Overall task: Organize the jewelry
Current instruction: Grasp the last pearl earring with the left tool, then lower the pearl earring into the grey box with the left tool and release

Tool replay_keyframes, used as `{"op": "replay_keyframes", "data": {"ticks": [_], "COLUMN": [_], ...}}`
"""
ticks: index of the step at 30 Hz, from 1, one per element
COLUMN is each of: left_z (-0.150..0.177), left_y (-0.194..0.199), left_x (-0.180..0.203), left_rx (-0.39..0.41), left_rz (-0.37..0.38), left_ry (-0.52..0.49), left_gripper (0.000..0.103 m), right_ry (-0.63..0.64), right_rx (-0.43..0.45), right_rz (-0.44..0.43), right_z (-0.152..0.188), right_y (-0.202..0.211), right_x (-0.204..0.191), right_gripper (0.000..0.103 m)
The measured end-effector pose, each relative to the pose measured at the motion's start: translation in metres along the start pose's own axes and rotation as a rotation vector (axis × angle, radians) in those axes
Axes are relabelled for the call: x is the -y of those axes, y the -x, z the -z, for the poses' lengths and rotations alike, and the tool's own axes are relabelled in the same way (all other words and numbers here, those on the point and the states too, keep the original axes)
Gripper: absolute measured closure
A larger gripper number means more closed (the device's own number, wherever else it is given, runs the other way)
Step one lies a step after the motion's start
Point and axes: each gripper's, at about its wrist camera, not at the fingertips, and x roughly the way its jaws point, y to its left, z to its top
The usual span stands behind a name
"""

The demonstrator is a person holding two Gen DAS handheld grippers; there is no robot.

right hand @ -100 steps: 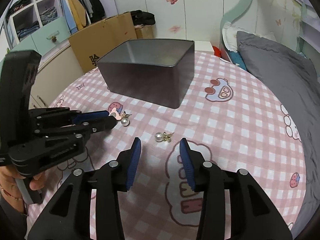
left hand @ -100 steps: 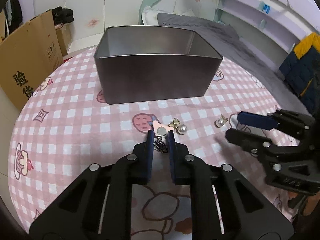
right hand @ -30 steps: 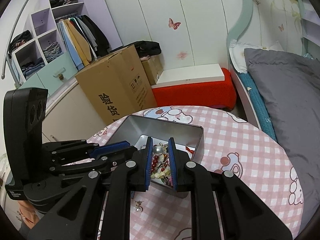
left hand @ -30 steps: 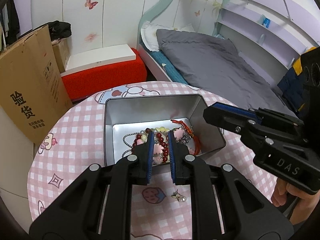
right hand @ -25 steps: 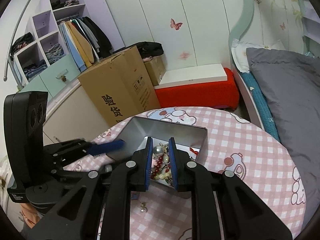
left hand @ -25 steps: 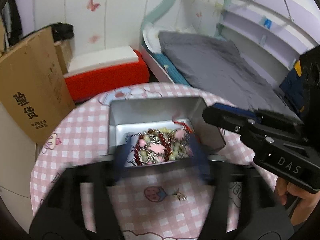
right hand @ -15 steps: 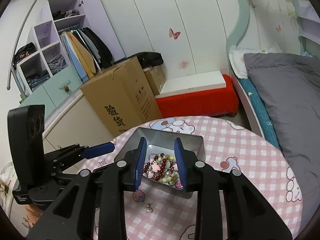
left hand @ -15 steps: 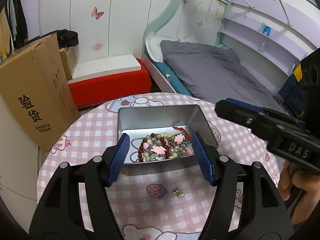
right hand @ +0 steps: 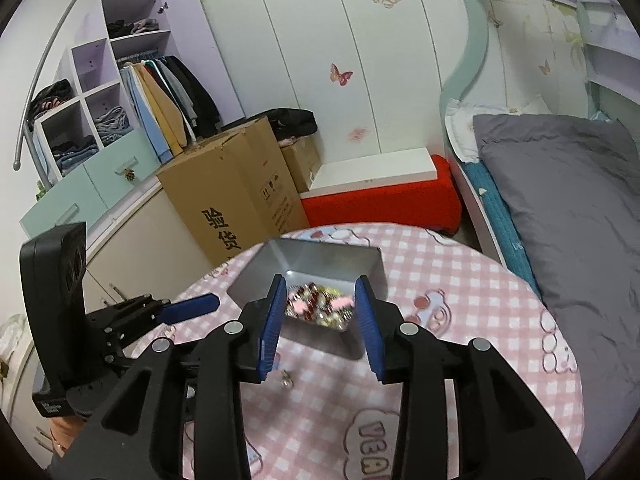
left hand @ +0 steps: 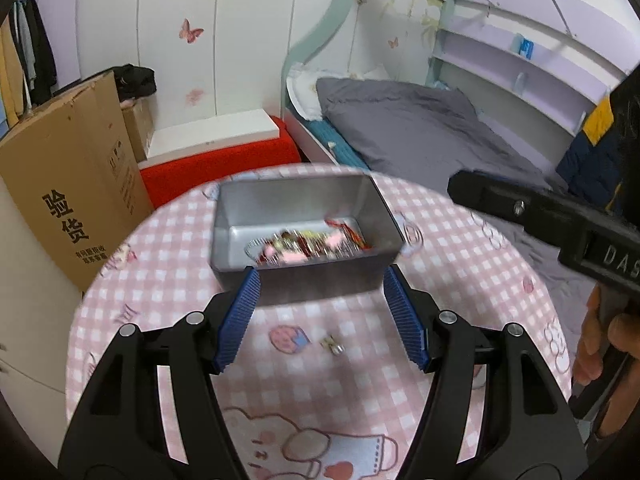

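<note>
A grey metal tin [left hand: 302, 196] [right hand: 260, 272] stands on the round pink checked table and holds a heap of beads, chains and pink charms [left hand: 308, 246] [right hand: 320, 308]. My left gripper [left hand: 322, 320] is open and empty, high above the table in front of the tin. My right gripper [right hand: 320, 324] is open and empty, also raised above the tin. One pearl earring [left hand: 334, 345] [right hand: 286, 380] lies on the cloth in front of the tin. The right gripper's body [left hand: 560, 220] shows at the right of the left wrist view.
A cardboard box [left hand: 68, 196] [right hand: 236, 196] stands on the floor left of the table. A red bench [left hand: 224, 160] sits behind the table. A bed with grey bedding [right hand: 568, 184] lies to the right. The table edge [left hand: 92, 292] curves close on the left.
Both grippers carried earrings up over the tin, opened and dropped them in. Both have since risen and pulled back, with the jaws wide open.
</note>
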Motion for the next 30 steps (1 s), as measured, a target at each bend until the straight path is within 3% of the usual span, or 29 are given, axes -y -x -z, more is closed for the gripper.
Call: {"op": "replay_keyframes", "data": {"ticks": [5,15,22,27,30], "left_z": [0.02,0.04,0.044,0.045,0.045], "left_y": [-0.019,-0.045,-0.055,-0.057,-0.054], "left_x": [0.007,0.015,0.008,0.007,0.005], "left_rx": [-0.067,-0.149,-0.172,-0.17,-0.172], "left_rz": [0.02,0.016,0.013,0.003,0.014], "left_ry": [-0.01,-0.032,-0.022,-0.048,-0.049], "left_gripper": [0.039,0.064,0.068,0.089,0.089], "right_ry": [-0.029,-0.052,-0.049,-0.049,-0.047], "right_rx": [-0.024,-0.048,-0.058,-0.06,-0.059], "right_rz": [0.013,0.024,0.026,0.027,0.027], "right_z": [0.014,0.024,0.022,0.018,0.016], "right_y": [0.0,-0.003,-0.012,-0.017,-0.019], "right_x": [0.012,0.023,0.024,0.022,0.022], "right_gripper": [0.068,0.067,0.066,0.066,0.066]}}
